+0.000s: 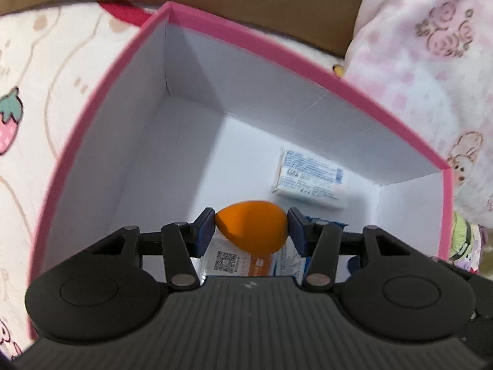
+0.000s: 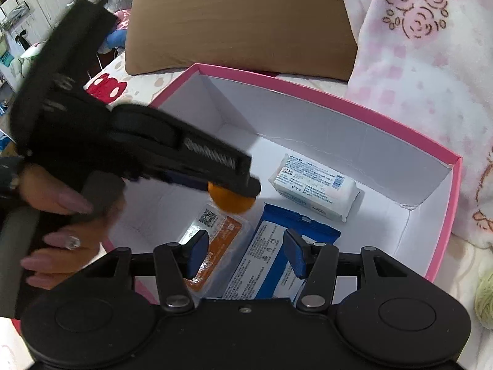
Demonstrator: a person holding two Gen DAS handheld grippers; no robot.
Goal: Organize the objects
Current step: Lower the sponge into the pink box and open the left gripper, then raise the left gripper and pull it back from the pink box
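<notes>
A pink box (image 1: 246, 46) with white inside walls lies open below both grippers. My left gripper (image 1: 251, 226) hangs over the box, shut on an orange egg-shaped sponge (image 1: 252, 228) whose ends touch both blue pads. In the right wrist view the left gripper (image 2: 243, 185) reaches in from the left, with the sponge (image 2: 229, 202) showing under its fingers. On the box floor lie a white wipes pack (image 2: 314, 185), a blue pack (image 2: 271, 256) and an orange-and-white pack (image 2: 215, 231) with a QR code. My right gripper (image 2: 245, 252) stands open above those two packs, with nothing between its fingers.
A brown cardboard box (image 2: 240, 21) stands behind the pink box (image 2: 339, 101). A pink rose-print blanket (image 2: 416, 61) lies to the right, and a printed bed sheet (image 1: 46, 92) to the left. A hand (image 2: 61, 215) holds the left gripper's handle. Furniture and toys sit far left.
</notes>
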